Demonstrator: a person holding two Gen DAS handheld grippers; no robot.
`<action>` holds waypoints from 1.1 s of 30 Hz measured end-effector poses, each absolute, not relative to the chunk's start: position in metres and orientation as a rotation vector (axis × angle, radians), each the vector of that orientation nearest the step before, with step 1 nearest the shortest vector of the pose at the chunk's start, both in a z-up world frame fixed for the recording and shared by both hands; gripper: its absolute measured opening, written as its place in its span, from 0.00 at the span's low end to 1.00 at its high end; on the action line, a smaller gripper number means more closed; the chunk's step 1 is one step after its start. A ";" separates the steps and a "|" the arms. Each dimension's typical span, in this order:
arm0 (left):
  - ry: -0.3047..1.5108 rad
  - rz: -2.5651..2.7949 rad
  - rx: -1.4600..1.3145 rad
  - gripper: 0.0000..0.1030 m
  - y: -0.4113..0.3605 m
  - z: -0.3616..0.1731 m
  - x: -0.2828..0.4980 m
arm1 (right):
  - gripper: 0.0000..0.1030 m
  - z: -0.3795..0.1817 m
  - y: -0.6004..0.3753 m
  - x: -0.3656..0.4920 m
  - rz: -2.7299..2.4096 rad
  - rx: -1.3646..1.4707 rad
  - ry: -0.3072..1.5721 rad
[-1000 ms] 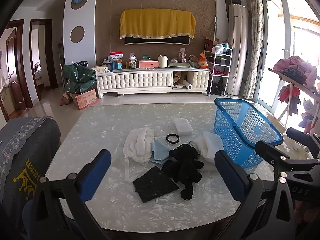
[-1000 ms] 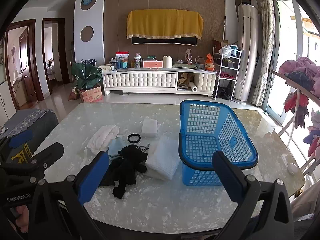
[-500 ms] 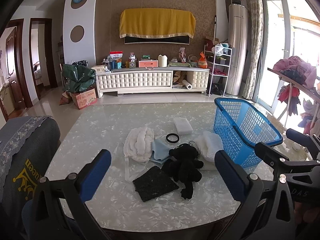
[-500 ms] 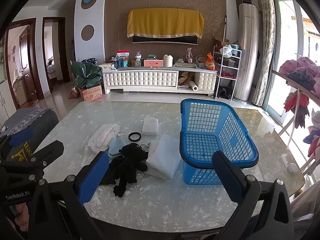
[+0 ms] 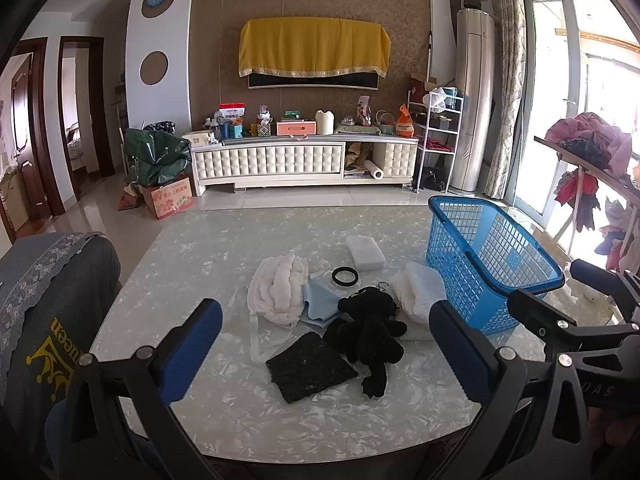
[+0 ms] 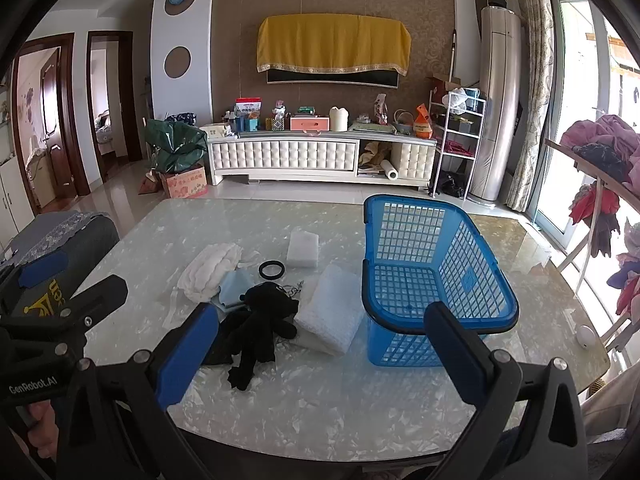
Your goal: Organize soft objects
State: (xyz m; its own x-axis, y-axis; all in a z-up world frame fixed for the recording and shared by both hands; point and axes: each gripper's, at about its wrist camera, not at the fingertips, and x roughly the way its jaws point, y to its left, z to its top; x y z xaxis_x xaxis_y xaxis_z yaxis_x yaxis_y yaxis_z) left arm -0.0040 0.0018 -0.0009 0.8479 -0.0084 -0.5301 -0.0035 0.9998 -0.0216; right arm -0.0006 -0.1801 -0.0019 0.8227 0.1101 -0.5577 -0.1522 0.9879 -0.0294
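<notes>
Since a second earlier almost nothing had changed — you held your left gripper [image 5: 325, 354] spread wide and empty. Left to right on the table [image 5: 208, 248] lay the white bundle [image 5: 276, 290], black toy [image 5: 370, 330] and blue basket [image 6: 436, 280] — unfilled. Your right gripper [image 6: 318, 352] was spread too; sorting hadn't begun.

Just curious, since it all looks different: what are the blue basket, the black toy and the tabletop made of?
The blue basket looks like moulded plastic, glossy, with open grid walls. The black toy seems to be plush fabric: matte, fuzzy, limbs flopped. The tabletop looks glossy, with pearly marbled flakes under reflections, perhaps glass or stone.
</notes>
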 end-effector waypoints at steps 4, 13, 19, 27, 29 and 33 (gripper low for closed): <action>0.556 -0.002 -0.017 1.00 0.002 -0.001 -0.004 | 1.00 -0.002 -0.180 -0.001 0.141 -0.073 0.589; 0.557 -0.008 -0.024 1.00 0.004 -0.002 -0.005 | 1.00 -0.001 -0.180 -0.001 0.143 -0.072 0.593; 0.556 -0.008 -0.023 1.00 0.004 -0.002 -0.006 | 1.00 -0.001 -0.181 -0.001 0.144 -0.072 0.593; 0.556 -0.010 -0.025 1.00 0.003 -0.002 -0.005 | 1.00 -0.001 -0.182 -0.003 0.152 -0.068 0.590; 0.557 -0.012 -0.027 1.00 0.003 -0.002 -0.005 | 1.00 0.000 -0.182 -0.004 0.150 -0.068 0.581; 0.558 -0.022 -0.031 1.00 0.003 0.001 -0.003 | 1.00 0.005 -0.180 -0.001 0.132 -0.089 0.557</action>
State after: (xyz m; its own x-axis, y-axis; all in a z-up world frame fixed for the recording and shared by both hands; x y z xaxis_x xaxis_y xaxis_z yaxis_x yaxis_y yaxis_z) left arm -0.0025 0.0032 0.0007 0.8482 -0.0292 -0.5289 0.0123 0.9993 -0.0355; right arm -0.0014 -0.1797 0.0054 0.8405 0.1007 -0.5323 -0.1489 0.9877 -0.0482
